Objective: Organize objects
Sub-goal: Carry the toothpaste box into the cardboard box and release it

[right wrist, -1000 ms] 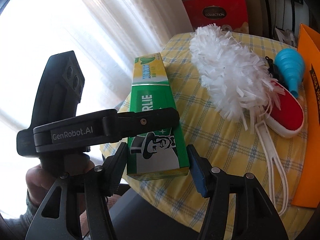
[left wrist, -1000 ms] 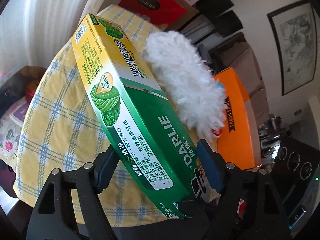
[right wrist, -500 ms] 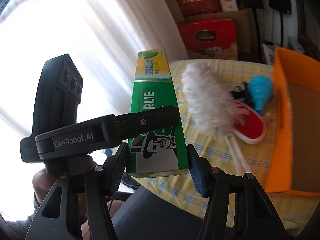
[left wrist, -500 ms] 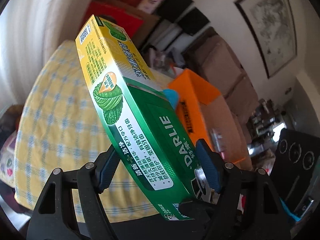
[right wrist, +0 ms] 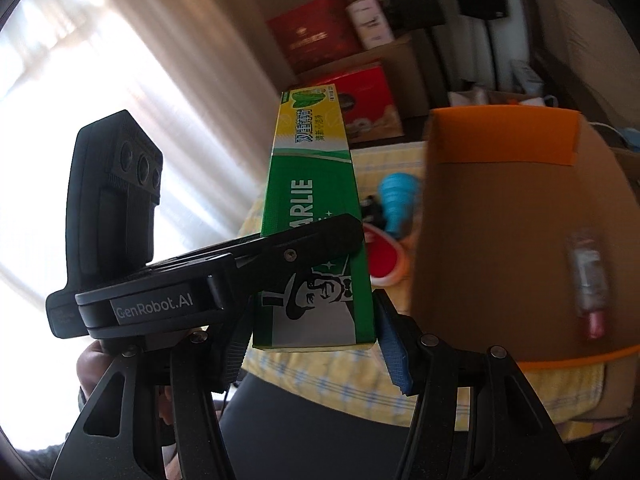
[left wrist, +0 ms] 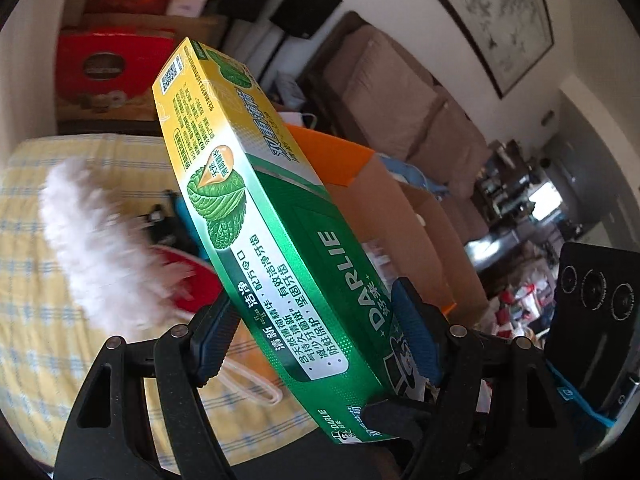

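Both grippers are meeting at the toothpaste box (left wrist: 256, 216), lifted off the table (left wrist: 36, 344) and tilting up. The left gripper (left wrist: 316, 332) is clamping the box's lower end, pads (left wrist: 412, 332) on both sides. The right gripper (right wrist: 316, 332) is framing the same end w/ its jaws spread; the right pad (right wrist: 394, 346) looks just clear of the box, the left side is hidden behind the other gripper, so contact can't be confirmed.

Progress, judged: early-to-mid. The orange bin (right wrist: 500, 140) is sitting just right of the box w/ one small bottle (right wrist: 588, 280) lying inside. The toothpaste box is likely heading there but isn't in yet. Remaining on the table: white duster (left wrist: 96, 240), red brush (right wrist: 384, 256), blue bulb (right wrist: 398, 200), plus a small black item, too blurry to ID.
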The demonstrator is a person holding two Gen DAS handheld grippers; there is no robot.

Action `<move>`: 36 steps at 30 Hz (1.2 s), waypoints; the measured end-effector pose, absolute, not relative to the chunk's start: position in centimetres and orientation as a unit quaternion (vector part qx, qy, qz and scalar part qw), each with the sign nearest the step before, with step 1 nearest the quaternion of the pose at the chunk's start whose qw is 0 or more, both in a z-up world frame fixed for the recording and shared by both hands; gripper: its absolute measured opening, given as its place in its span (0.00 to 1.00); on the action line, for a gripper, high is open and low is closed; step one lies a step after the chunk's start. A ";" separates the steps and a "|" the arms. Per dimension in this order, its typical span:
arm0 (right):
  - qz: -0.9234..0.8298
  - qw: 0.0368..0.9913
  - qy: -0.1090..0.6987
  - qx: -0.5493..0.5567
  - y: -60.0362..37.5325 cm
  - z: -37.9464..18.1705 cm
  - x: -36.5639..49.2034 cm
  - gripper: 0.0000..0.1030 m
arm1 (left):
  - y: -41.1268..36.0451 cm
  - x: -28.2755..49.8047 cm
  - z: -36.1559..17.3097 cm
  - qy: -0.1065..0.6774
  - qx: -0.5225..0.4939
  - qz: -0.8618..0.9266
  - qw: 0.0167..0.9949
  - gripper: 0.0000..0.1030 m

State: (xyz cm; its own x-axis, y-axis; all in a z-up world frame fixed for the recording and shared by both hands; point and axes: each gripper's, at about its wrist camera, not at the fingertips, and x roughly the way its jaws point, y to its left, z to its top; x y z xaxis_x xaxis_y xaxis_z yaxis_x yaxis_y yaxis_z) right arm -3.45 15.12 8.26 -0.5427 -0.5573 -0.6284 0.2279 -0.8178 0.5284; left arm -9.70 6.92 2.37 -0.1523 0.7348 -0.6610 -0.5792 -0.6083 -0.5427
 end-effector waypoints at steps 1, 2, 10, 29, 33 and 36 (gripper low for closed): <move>-0.857 0.224 -0.199 0.419 15.8 8.2 -3.2 0.57 | 7.6 -9.7 2.4 -0.077 -0.486 0.752 0.439 0.70; -0.858 0.218 -0.204 0.418 16.8 8.3 -2.8 0.57 | 8.4 -9.7 2.4 -0.073 -0.488 0.749 0.442 0.70; -0.854 0.180 -0.249 0.419 21.6 6.7 -2.9 0.57 | 13.3 -9.7 1.5 -0.046 -0.506 0.730 0.457 0.70; -0.827 0.154 -0.315 0.440 25.2 2.4 -4.8 0.57 | 17.6 -9.8 -0.8 0.014 -0.542 0.709 0.451 0.76; -0.826 0.148 -0.320 0.440 25.8 2.1 -5.0 0.57 | 16.8 -9.5 -0.1 0.000 -0.538 0.706 0.460 0.88; -0.826 0.134 -0.321 0.444 26.3 1.7 -5.2 0.57 | 15.9 -9.3 0.7 0.006 -0.527 0.720 0.451 0.93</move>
State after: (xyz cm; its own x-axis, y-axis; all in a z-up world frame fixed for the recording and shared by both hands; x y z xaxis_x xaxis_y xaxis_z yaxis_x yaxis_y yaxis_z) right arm -5.23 26.28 1.74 -0.5701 -0.5073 -0.6462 -0.0630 -0.7573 0.6500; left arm -9.28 15.85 0.66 -0.0372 0.6432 -0.7648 -0.6567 -0.5926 -0.4664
